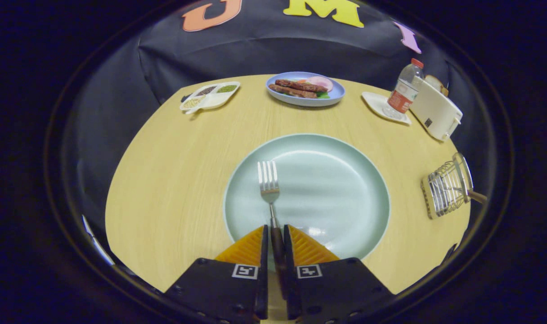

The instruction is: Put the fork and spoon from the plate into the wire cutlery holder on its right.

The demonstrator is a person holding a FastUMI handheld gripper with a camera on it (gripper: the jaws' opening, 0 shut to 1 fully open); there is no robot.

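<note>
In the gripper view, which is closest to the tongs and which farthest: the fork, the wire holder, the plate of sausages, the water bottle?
1. Fork: its handle is clamped between the tongs, over the big plate.
2. Wire cutlery holder: off to the right, beside the plate.
3. Plate of sausages: straight ahead, far side of the table.
4. Water bottle: far right corner, about as far as the sausages; hard to rank.

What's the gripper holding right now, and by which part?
The gripper is shut on the fork, both fingers pressing its handle just behind the neck. The tines point ahead over the pale green plate.
</note>
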